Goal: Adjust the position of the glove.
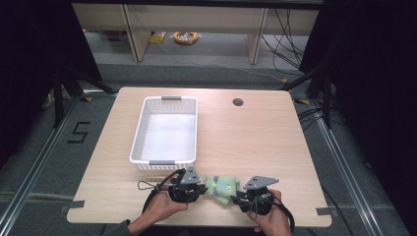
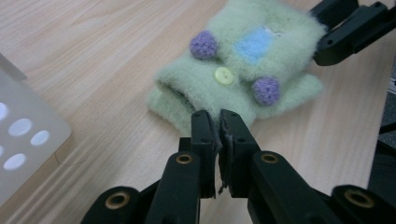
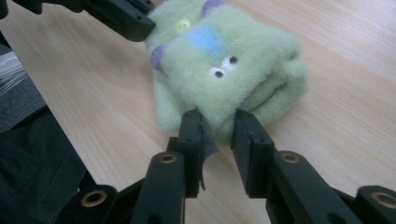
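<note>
A fuzzy green mitten (image 1: 221,186) with purple bobbles, a yellow button and a blue patch lies on the wooden table near its front edge, between my two grippers. My left gripper (image 1: 203,188) comes at it from the left. In the left gripper view the left gripper (image 2: 215,116) has its jaws nearly together, pinching the edge of the mitten (image 2: 252,56). My right gripper (image 1: 236,195) sits at the mitten's right end. In the right gripper view the right gripper (image 3: 218,119) has its jaws apart, with the end of the mitten (image 3: 224,60) between the tips and not squeezed.
A white perforated basket (image 1: 139,128) stands behind the grippers, left of centre; its corner (image 2: 28,135) lies close to the left gripper. A round cable hole (image 1: 238,102) is at the table's back. Bare wood stretches to the right of the basket.
</note>
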`<action>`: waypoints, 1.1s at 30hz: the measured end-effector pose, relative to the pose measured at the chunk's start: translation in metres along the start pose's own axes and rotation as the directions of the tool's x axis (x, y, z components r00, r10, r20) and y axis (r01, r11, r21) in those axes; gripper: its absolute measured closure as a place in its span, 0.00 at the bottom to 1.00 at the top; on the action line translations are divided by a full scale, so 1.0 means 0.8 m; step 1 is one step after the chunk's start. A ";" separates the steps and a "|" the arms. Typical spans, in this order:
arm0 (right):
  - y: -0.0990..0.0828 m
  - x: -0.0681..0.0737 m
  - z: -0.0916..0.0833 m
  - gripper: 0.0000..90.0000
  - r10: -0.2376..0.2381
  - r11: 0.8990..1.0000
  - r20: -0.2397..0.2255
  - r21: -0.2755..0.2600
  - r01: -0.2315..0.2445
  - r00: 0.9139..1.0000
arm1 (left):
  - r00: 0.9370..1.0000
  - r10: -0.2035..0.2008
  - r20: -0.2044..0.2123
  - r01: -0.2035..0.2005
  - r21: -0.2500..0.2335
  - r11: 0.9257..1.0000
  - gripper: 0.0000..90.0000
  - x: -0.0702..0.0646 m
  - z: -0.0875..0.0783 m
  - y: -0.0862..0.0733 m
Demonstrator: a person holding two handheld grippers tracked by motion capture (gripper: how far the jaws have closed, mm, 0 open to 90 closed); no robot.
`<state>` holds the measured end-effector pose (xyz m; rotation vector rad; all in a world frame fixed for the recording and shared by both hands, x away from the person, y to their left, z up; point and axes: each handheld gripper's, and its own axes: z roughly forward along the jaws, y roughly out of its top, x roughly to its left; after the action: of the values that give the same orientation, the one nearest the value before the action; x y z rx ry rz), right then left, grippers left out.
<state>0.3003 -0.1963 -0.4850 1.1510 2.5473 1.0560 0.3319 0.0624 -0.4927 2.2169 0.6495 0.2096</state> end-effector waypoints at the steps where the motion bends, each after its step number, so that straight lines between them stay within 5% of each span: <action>1: 0.001 0.000 0.000 0.80 -0.007 1.000 0.001 -0.013 0.007 1.000 | 1.000 -0.024 -0.002 0.024 -0.002 1.000 0.94 -0.003 0.000 -0.001; 6: 0.006 -0.001 -0.002 0.83 -0.071 0.997 0.019 -0.026 0.071 0.997 | 1.000 0.001 0.001 -0.001 -0.019 1.000 0.94 -0.010 -0.005 -0.002; 11: 0.011 -0.002 -0.002 0.85 -0.089 0.995 0.037 -0.044 0.090 0.995 | 1.000 -0.006 -0.008 0.006 -0.036 0.999 0.94 -0.018 -0.006 -0.003; 12: 0.011 -0.004 -0.001 0.85 -0.094 0.994 0.037 -0.049 0.095 0.995 | 1.000 0.020 -0.008 -0.020 -0.026 0.999 0.94 -0.018 -0.006 -0.003; 14: 0.012 -0.004 0.000 0.84 -0.095 0.995 0.035 -0.040 0.096 0.995 | 1.000 -0.001 -0.011 0.001 -0.018 1.000 0.92 -0.018 -0.005 -0.005; 20: 0.014 -0.010 -0.009 0.63 -0.084 0.996 0.012 -0.036 0.084 0.996 | 0.998 -0.058 0.003 0.058 -0.010 0.998 0.70 -0.007 -0.009 -0.010; 22: 0.017 -0.013 -0.017 0.55 -0.062 0.996 0.013 -0.056 0.063 0.998 | 0.995 -0.098 -0.002 0.098 -0.019 0.995 0.61 -0.003 -0.013 -0.009; 25: 0.023 -0.021 -0.029 0.52 -0.002 0.995 0.041 -0.096 0.006 0.999 | 0.981 -0.194 0.013 0.195 -0.044 0.980 0.53 0.004 -0.015 -0.007; 28: 0.030 -0.027 -0.028 0.50 0.037 0.995 0.049 -0.097 -0.032 0.998 | 0.980 -0.198 0.002 0.198 -0.033 0.980 0.50 0.009 -0.012 -0.005; 29: 0.032 -0.028 -0.025 0.49 0.043 0.995 0.041 -0.092 -0.039 0.998 | 0.972 -0.236 0.009 0.236 -0.046 0.971 0.49 0.008 -0.008 -0.004; 30: 0.034 -0.028 -0.020 0.48 0.056 0.995 0.027 -0.083 -0.054 0.998 | 0.972 -0.235 0.010 0.235 -0.017 0.972 0.47 0.012 -0.006 -0.004; 33: 0.038 -0.028 -0.002 0.49 0.082 0.993 0.001 -0.080 -0.082 0.997 | 0.959 -0.284 0.015 0.285 -0.027 0.958 0.45 0.013 0.002 -0.002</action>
<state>0.3336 -0.1992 -0.4669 1.2448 2.4496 1.1605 0.3408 0.0680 -0.4955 2.0655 0.9429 0.0587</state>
